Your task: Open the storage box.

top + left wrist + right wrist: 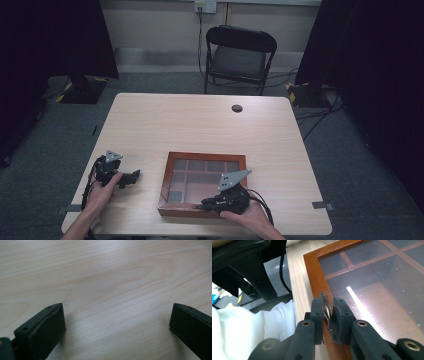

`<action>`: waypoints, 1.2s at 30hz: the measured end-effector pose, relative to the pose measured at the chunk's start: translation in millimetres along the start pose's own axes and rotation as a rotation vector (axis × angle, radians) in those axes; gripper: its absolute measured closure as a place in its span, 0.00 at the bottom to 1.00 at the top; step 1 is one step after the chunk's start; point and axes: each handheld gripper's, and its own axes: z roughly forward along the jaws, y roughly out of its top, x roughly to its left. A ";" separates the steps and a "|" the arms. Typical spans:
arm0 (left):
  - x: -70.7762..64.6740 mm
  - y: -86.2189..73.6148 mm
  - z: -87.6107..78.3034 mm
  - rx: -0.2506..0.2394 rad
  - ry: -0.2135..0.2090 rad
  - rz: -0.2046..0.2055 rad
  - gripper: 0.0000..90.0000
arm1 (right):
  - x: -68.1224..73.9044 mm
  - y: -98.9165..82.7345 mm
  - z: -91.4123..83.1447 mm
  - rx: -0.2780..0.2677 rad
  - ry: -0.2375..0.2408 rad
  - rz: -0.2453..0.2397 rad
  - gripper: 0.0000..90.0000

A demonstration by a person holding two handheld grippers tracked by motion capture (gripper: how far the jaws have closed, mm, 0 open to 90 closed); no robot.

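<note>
At the near edge of the worktop (210,125), right of middle, sits the wooden box (202,184) with a glass lid. My right gripper (328,312) has its fingers (317,315) pinching the small metal handle (327,312) on the lid's front edge. Grasp step looks done; next I'd lift the lid upward, hinging at the far side, without slipping off. My left gripper (117,322) rests near the left corner, fingers (47,327) spread over bare wood, holding nothing.
</note>
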 end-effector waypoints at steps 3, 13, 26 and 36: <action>0.2 0.1 0.1 0.000 -0.001 0.002 0.00 | -0.1 -0.2 0.2 -0.002 0.000 -0.001 0.90; 1.5 -0.2 -0.3 0.000 -0.016 0.016 0.00 | -3.0 -2.7 -5.3 0.003 0.011 -0.007 0.91; -5.0 3.6 -8.0 0.019 -0.081 0.051 0.18 | -3.0 2.3 -10.5 0.011 0.019 -0.025 0.92; -19.4 9.3 -26.4 -0.092 -0.200 0.097 0.18 | -2.8 7.8 -14.6 0.004 0.026 -0.023 0.92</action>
